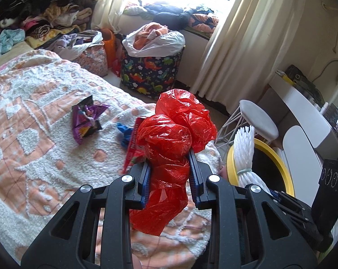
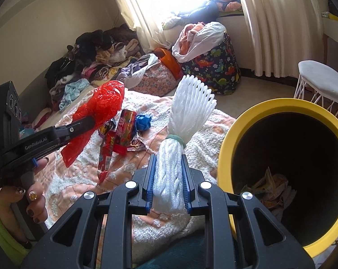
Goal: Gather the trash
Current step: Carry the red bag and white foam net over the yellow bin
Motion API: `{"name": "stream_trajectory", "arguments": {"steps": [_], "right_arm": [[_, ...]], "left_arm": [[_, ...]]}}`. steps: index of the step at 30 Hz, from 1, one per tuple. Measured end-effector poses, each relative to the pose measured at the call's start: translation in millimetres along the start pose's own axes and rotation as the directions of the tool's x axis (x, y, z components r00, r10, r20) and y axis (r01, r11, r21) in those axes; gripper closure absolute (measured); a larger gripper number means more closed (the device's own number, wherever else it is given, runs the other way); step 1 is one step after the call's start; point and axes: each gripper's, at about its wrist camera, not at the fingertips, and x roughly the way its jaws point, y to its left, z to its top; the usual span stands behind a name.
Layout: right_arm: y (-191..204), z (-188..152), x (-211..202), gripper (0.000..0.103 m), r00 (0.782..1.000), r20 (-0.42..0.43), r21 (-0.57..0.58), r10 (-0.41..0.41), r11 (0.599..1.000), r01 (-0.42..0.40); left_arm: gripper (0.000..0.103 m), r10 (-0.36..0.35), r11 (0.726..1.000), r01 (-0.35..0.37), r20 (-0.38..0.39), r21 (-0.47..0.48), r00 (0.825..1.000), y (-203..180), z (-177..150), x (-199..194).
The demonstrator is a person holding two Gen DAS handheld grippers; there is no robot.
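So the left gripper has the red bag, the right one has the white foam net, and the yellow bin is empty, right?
Not quite: the yellow bin isn't empty. The right wrist view shows crumpled wrappers at its bottom. The rest stands: the left gripper is shut on the red bag, and the right gripper on the white foam net.

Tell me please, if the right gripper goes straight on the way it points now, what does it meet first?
Probably the blanket-covered bed. The right gripper, shut on the white foam net, points over it; the yellow-rimmed bin lies off to the right. Depth is unclear.
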Motion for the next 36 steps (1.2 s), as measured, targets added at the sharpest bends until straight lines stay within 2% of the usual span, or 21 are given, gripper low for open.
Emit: {"name": "stream_trajectory", "arguments": {"steps": [17, 36], "right_arm": [[-15, 2, -21, 0.083, 0.999, 0.048, 0.037, -0.009, 0.999, 0.007], [-45, 12, -40, 0.083, 0.992, 0.106, 0.093, -0.062, 0.994, 0.052]], "left_arm": [[0.081, -0.039, 0.997, 0.039, -0.005, 0.063, 0.999, -34, -1, 1], [0.081, -0.077, 0.988, 0.080, -0.021, 0.136, 0.997, -75, -5, 4]]}}
